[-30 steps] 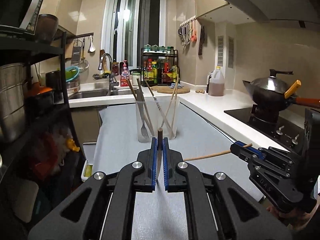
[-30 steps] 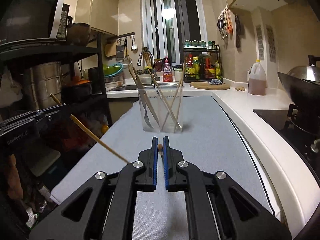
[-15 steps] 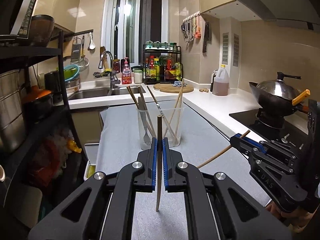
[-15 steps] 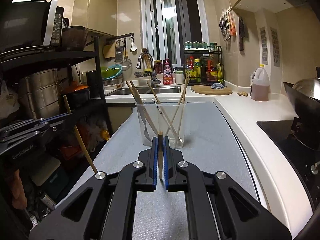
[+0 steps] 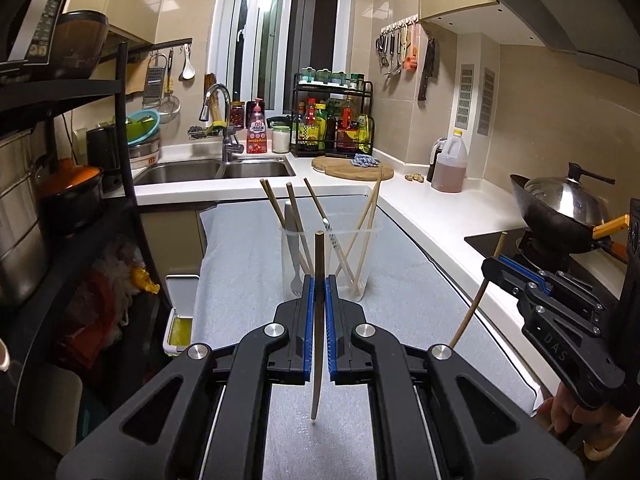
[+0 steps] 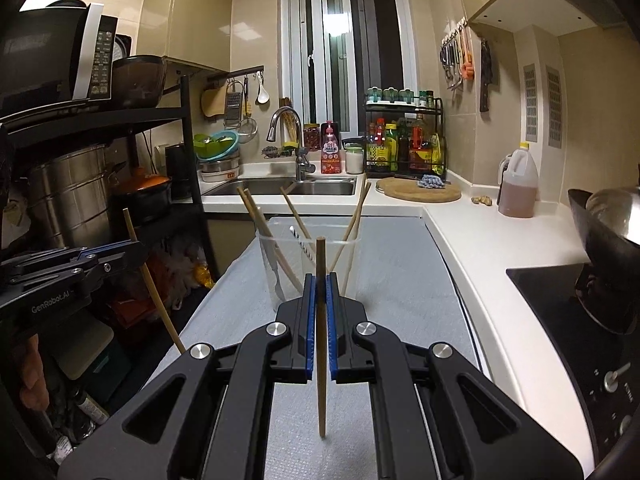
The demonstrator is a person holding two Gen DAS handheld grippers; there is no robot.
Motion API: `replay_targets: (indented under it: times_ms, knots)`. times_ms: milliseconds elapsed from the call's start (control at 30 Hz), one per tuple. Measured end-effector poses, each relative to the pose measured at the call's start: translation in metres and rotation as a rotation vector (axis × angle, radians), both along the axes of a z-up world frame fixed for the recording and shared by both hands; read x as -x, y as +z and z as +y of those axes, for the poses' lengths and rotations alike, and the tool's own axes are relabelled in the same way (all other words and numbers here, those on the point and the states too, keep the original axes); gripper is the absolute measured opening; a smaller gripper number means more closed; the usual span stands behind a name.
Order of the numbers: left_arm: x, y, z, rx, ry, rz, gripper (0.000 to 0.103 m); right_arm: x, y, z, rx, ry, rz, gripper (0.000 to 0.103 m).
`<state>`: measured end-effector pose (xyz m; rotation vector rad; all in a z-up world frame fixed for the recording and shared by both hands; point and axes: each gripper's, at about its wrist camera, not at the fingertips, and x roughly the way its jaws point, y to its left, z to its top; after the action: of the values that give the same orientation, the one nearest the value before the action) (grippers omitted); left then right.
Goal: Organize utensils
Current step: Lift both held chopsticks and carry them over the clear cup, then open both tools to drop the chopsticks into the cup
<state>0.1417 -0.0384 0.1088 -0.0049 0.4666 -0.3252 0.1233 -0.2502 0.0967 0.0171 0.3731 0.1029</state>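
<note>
A clear plastic cup point(image 5: 362, 252) point(image 6: 348, 260) stands on the grey mat and holds several chopsticks and a fork. My left gripper point(image 5: 319, 292) is shut on a darker wooden chopstick point(image 5: 317, 340), held nearly upright, its tip hanging above the mat. My right gripper point(image 6: 320, 292) is shut on a lighter wooden chopstick point(image 6: 321, 344), also nearly upright. Both grippers hover just short of the cup. The right gripper point(image 5: 502, 266) with its chopstick point(image 5: 476, 304) shows at the right of the left wrist view. The left gripper point(image 6: 132, 250) with its chopstick point(image 6: 154, 292) shows at the left of the right wrist view.
A grey mat point(image 5: 248, 256) covers the counter. Behind it lie a sink point(image 5: 208, 170), a spice rack point(image 5: 334, 124) and a round cutting board point(image 5: 348, 168). A wok point(image 5: 560, 204) sits on the stove at right. A black shelf rack point(image 6: 120, 120) with pots stands at left.
Both grippers have risen and the chopsticks have swung from lying nearly flat to almost upright. The cup now sits lower in both views.
</note>
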Motion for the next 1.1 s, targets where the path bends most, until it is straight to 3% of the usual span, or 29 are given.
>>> replay_targets:
  times_ms: [400, 633, 833, 1100]
  knots:
    - [-0.037, 0.077, -0.006, 0.026, -0.029, -0.127, 0.005, -0.047, 0.070, -0.012, -0.023, 0.015, -0.064, 0.005]
    - [-0.070, 0.123, -0.024, 0.040, -0.043, -0.232, 0.005, -0.080, 0.120, -0.006, -0.009, 0.031, -0.162, 0.005]
    - [-0.112, 0.128, -0.035, 0.073, -0.031, -0.227, 0.005, -0.120, 0.134, -0.001, -0.004, 0.026, -0.199, 0.005]
    - [-0.147, 0.102, -0.048, 0.057, -0.029, -0.189, 0.005, -0.157, 0.124, -0.001, -0.015, 0.027, -0.208, 0.005]
